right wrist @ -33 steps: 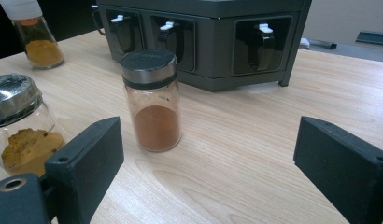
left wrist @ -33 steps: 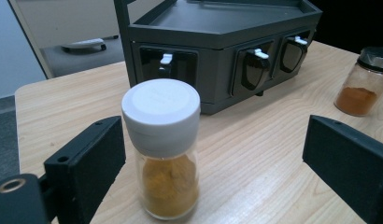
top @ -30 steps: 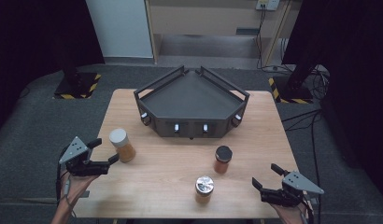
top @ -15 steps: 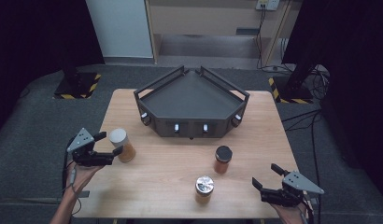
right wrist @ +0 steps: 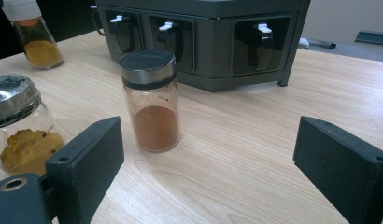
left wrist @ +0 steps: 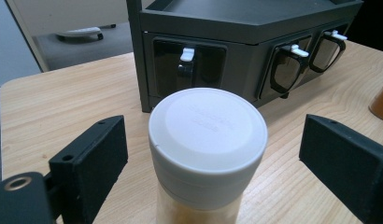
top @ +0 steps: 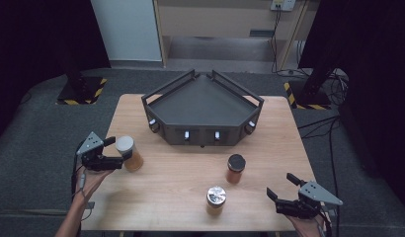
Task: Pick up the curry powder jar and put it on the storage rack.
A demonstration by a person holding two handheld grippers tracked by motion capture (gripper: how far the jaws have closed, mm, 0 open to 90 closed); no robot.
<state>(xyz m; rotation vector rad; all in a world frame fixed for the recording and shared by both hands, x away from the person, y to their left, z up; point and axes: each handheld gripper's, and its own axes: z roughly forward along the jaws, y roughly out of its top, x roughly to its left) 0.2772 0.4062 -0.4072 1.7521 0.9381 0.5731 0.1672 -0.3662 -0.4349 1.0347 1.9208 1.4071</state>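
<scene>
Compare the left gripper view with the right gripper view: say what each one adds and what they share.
The left gripper view looks down close on the white-lidded jar, standing between the open jaws of the left gripper, which have just been closing a little; the pads are not on it yet.

The right gripper view adds the black-lidded jar of reddish powder, the silver-lidded jar at its left edge, and the open, empty right gripper.

Both share the wooden table, the dark rack with white-tipped clips, and the white-lidded jar, far off in the right gripper view.

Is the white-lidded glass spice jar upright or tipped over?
Upright: the white-lidded glass spice jar stands on the wooden table, lid on top, between the left gripper's open jaws.
</scene>
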